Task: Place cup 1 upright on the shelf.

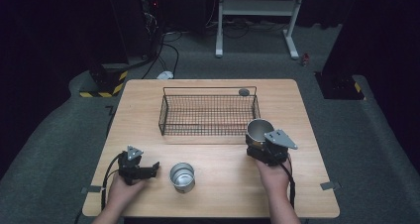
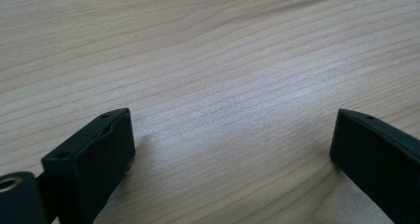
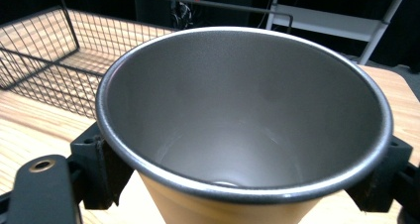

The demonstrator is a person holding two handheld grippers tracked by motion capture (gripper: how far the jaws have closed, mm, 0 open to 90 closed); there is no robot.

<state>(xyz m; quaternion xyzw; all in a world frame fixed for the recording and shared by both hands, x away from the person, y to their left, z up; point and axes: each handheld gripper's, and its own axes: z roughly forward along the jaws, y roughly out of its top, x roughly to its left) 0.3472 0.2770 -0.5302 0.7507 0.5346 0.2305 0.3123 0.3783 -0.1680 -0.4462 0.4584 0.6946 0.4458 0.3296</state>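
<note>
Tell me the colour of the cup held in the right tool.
Silvery grey metal cup, dull inside with a shiny rim; clearest in the right gripper view.

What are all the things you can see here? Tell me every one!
Cup in gripper: 1, silver metal, held upright by the right gripper near the basket's right front corner.
Cup on table: 1, silver metal, upright near the front edge, just right of the left gripper.
Basket: 1, black wire, middle of the table toward the back.
Small disc: 1, grey, by the basket's back right corner; too small to identify.
Table: 1, light wood, on grey carpet.
White frame: 1, on the floor beyond the table.
Left gripper: 1, black, jaws open over bare table.
Right gripper: 1, black, jaws clamped on the cup's sides.
Hands: 2, each holding a gripper.
</note>
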